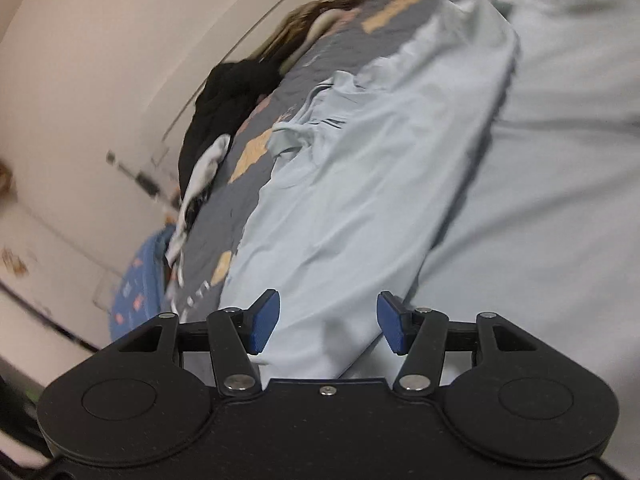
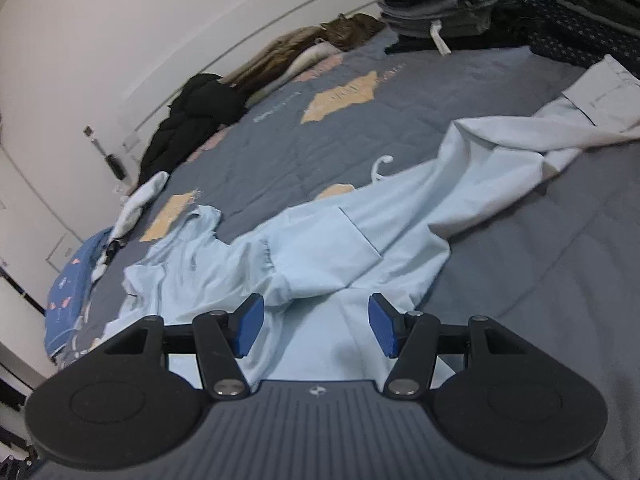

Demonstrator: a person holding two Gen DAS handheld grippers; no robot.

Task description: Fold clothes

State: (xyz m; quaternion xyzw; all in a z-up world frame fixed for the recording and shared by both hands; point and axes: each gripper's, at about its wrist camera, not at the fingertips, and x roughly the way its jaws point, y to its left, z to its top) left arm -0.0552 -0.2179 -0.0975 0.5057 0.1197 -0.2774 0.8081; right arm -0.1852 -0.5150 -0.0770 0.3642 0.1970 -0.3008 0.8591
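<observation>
Item: pale blue hoodie (image 2: 320, 240) on bedspread (image 2: 520, 280); left gripper (image 1: 328, 322), right gripper (image 2: 316, 326) both spread, empty; pinch hem corners evenly before folding.

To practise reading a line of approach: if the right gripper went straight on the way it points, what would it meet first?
Most likely the light blue garment on the bed, just ahead of the right gripper and its open jaws; depth is hard to judge.

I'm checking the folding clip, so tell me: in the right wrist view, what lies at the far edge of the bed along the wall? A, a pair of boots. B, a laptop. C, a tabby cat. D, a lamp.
C: a tabby cat lies stretched along the wall at the far edge of the grey quilt, beyond the light blue hoodie.
</observation>
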